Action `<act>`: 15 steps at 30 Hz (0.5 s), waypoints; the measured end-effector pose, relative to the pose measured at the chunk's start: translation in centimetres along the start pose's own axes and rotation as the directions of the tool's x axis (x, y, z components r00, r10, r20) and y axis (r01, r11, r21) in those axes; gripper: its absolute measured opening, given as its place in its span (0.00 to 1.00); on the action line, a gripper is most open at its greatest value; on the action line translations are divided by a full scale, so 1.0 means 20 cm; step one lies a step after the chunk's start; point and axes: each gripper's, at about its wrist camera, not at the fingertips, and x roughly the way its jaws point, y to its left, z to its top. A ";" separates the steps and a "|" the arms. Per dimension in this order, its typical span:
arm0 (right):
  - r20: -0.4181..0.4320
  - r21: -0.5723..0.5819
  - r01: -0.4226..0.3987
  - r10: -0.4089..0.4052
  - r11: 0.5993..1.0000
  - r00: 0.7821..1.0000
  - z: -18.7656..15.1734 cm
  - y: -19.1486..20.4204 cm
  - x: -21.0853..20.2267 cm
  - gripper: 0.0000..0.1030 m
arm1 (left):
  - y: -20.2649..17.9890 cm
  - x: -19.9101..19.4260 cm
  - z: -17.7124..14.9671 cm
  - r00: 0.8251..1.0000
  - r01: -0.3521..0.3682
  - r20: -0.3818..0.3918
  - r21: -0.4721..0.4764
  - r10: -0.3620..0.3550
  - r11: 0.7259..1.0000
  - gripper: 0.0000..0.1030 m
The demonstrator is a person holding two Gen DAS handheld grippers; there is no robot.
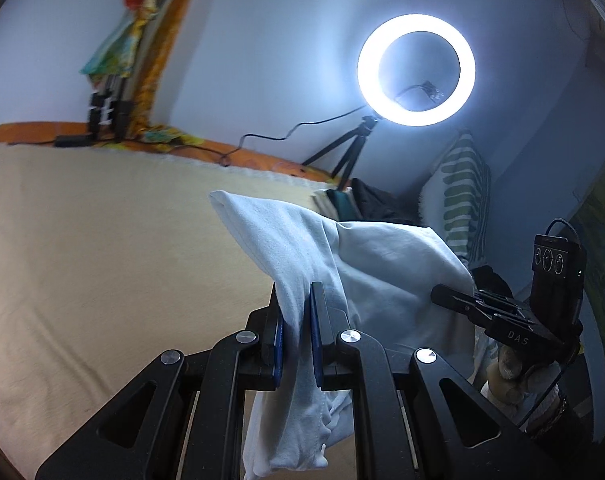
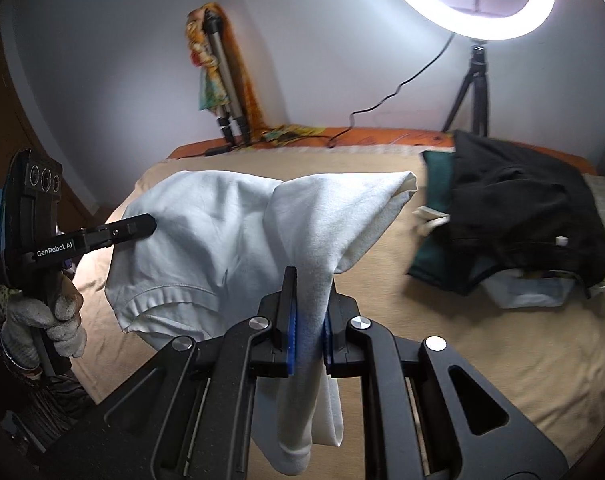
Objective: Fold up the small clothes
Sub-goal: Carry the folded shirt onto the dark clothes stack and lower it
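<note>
1. Closest in the left wrist view, the left gripper [image 1: 296, 312] is clamped on a bunched fold of the white garment [image 1: 382, 264], cloth pinched between its blue pads [image 1: 315, 344] and trailing down past the frame.
2. In the right wrist view the same is seen: the right gripper [image 2: 308, 308] is closed on another fold of the garment [image 2: 206, 232], a loose end hanging below the jaws.
3. The garment is held up between the two grippers, spread above the bed [image 1: 82, 248], its hemmed edge drooping toward the beige cover.
4. The right gripper [image 1: 454, 298] is caught from the side in the left view, touching the cloth's far edge; it is carried by a gloved hand [image 1: 510, 372].
5. Likewise the left gripper [image 2: 142, 228] is seen in the right view at the cloth's left edge, a gloved hand [image 2: 58, 320] wrapped round its handle.
6. A pile of dark clothes [image 2: 514, 216] lies on the bed to the right, apart from the garment.
7. A lit ring light [image 1: 416, 70] stands on a tripod [image 1: 346, 152] at the bed's far side.
8. A striped pillow [image 1: 462, 192] leans in the corner.
</note>
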 end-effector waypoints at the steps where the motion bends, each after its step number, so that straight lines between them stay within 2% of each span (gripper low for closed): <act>1: 0.007 -0.002 0.015 -0.015 1.000 1.000 0.01 -0.04 -0.03 0.11 | -0.04 0.03 0.01 1.000 0.008 0.000 0.010 -0.008 1.000 0.09; 8: 0.051 0.004 0.130 -0.130 0.991 0.990 0.07 -0.36 -0.21 0.10 | -0.34 0.31 0.13 0.998 0.063 -0.008 0.086 -0.063 0.994 0.09; 15: 0.084 0.011 0.242 -0.242 0.970 0.967 0.20 -0.65 -0.30 0.10 | -0.62 0.61 0.26 0.995 0.101 -0.003 0.167 -0.102 0.981 0.09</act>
